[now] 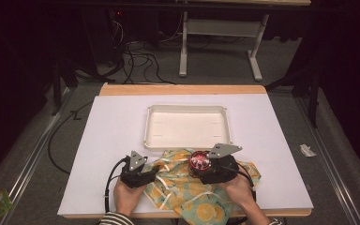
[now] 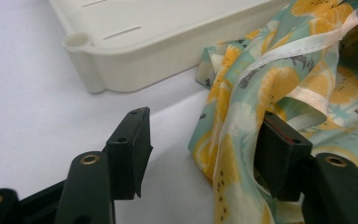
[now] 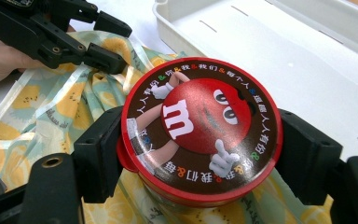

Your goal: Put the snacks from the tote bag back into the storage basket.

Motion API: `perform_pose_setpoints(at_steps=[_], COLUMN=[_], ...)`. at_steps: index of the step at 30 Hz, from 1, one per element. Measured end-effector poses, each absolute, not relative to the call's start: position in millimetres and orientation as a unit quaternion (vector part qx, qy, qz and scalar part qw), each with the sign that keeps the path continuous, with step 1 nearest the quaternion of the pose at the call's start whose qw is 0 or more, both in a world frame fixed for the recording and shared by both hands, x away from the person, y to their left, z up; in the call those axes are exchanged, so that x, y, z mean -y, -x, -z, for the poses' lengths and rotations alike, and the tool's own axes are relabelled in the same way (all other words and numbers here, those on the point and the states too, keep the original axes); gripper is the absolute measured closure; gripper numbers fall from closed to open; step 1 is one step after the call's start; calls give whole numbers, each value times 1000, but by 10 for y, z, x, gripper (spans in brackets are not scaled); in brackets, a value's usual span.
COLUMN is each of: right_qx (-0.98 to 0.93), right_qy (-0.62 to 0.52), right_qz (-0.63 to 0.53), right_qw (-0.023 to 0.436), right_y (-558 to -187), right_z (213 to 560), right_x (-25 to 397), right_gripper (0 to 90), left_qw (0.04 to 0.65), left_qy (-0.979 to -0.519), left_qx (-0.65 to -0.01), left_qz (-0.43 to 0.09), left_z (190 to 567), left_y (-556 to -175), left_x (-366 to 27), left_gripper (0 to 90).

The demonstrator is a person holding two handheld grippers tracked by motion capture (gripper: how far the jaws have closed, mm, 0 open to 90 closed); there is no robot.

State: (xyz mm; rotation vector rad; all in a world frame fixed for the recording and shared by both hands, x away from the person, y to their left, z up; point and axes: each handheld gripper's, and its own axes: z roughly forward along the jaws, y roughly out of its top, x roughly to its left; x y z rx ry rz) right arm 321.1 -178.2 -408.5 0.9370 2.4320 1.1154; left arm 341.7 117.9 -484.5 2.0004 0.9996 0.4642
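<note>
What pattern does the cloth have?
Yellow lemon slices on pale green cloth, clearest in the left gripper view.

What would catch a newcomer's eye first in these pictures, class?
The round red candy tin with a cartoon face on its lid, clamped in the right gripper above the lemon-print cloth. Beyond it lies the shallow white plastic tray, while the left gripper straddles the cloth's edge.

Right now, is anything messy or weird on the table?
Yes. The lemon-print cloth lies crumpled in folds at the near edge, and one end hangs over the table edge. The red candy tin sits gripped in the right gripper over the cloth, outside the white tray.
</note>
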Motion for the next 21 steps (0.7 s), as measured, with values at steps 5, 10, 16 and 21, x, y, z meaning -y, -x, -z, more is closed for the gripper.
perform_pose_setpoints(at_steps=[5,10,16,21], right_qx=[-849,-850,-849,-845], right_qy=[-323,-322,-321,-324], right_qz=[-387,-385,-388,-397], right_qw=[155,162,159,156], right_y=[-3212,-3222,-3245,-3275], right_z=[4047,4013,3941,3894], right_x=[1787,1795,1817,1851], right_gripper=[257,257,257,257], left_qw=[416,416,418,419], left_qy=[-796,-796,-795,-795], left_qx=[-398,-398,-399,-398], left_qz=[-186,-186,-186,-186], left_z=[4844,4844,4844,4844], left_y=[-3414,-3413,-3412,-3410], left_x=[-1180,-1181,-1183,-1183], left_gripper=[409,410,409,409])
